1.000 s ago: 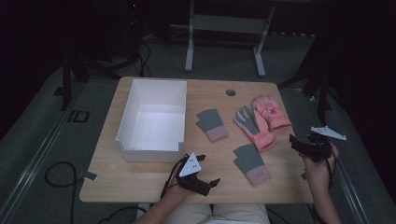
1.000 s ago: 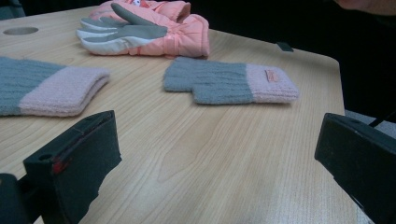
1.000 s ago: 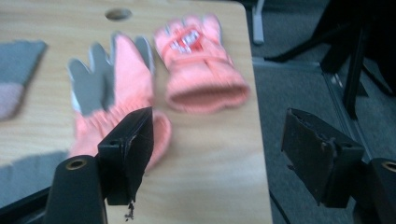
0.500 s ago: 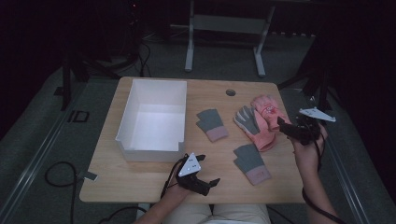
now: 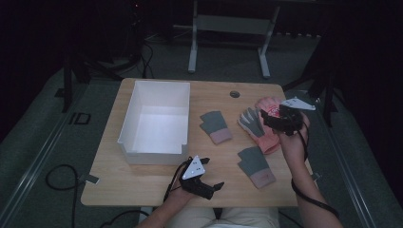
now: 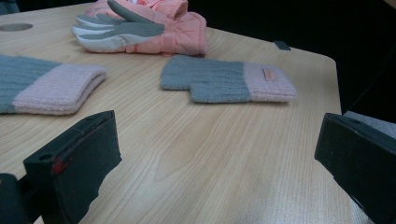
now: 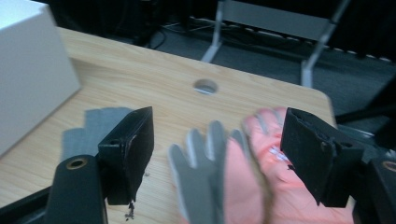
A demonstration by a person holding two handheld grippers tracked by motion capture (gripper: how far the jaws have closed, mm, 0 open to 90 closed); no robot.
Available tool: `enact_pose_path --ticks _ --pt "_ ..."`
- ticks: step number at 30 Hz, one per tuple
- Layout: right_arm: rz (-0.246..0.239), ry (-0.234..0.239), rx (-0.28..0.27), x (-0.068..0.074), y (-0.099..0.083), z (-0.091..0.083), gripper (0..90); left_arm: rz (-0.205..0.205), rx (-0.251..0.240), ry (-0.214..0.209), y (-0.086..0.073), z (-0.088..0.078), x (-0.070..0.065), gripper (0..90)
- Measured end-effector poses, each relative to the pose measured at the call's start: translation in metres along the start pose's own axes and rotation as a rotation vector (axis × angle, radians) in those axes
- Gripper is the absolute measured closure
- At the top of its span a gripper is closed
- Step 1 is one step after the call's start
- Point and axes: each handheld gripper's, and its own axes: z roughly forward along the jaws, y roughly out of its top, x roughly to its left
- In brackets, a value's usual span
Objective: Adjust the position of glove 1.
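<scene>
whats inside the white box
The white box looks empty: its bare white floor shows in the high view. The strip just behind its near wall is hidden from that view.

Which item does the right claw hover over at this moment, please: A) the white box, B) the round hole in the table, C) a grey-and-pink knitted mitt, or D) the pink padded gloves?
D: the right claw, jaws open and empty, hangs over the pink padded gloves.
</scene>
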Motion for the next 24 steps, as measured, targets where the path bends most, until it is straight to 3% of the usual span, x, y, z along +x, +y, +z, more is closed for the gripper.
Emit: enact_pose_path --ticks 13,14,24 --pt "-0.058 0.087 0.01 0.054 0.017 0.03 29.2 0.025 0.009 -0.015 0.0 0.001 -0.003 0.0" --pt "-0.066 0.109 0.022 0.063 0.018 0.036 29.2 0.024 0.006 -0.017 0.0 0.001 -0.003 0.0" --pt "-0.111 0.186 0.1 0.099 0.013 0.074 32.7 0.026 -0.003 -0.019 0.0 0.0 -0.003 0.0"
